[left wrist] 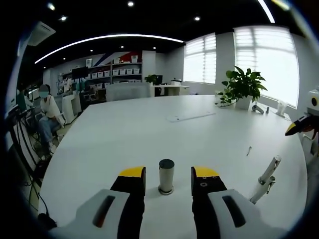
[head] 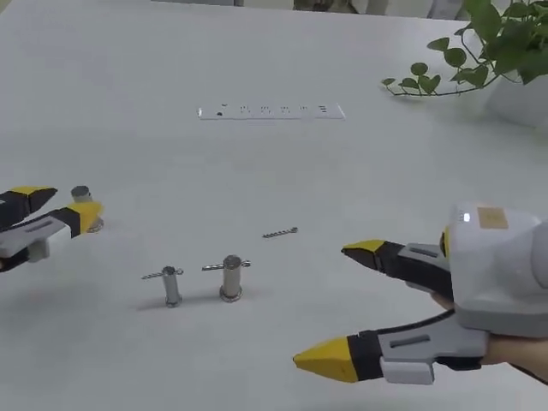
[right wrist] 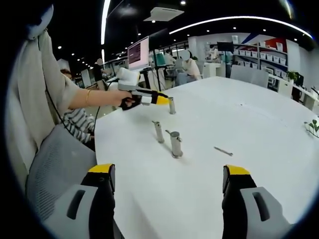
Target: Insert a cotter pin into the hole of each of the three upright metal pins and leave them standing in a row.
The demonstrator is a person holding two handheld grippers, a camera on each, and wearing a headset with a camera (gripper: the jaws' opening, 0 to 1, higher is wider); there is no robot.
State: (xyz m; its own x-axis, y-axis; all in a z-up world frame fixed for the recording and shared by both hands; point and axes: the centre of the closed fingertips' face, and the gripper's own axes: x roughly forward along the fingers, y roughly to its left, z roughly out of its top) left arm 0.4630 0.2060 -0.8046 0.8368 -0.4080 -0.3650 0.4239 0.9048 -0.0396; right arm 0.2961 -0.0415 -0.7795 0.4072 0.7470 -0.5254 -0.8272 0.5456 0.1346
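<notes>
Two upright metal pins [head: 172, 285] [head: 231, 277] stand near the middle of the white table, each with a cotter pin through its top. A third upright pin [head: 83, 206] stands to the left with nothing through it; my left gripper [head: 60, 204] is open with its yellow-tipped jaws on either side of that pin [left wrist: 166, 176], not touching it. A loose cotter pin [head: 280, 232] lies flat on the table right of the pins; it is also the loose cotter pin [right wrist: 223, 151] in the right gripper view. My right gripper [head: 342, 301] hovers open at lower right, holding nothing.
A white power strip [head: 271, 110] lies farther back on the table. A potted plant [head: 492, 43] stands at the back right corner. In the gripper views, chairs, shelves and seated people surround the table.
</notes>
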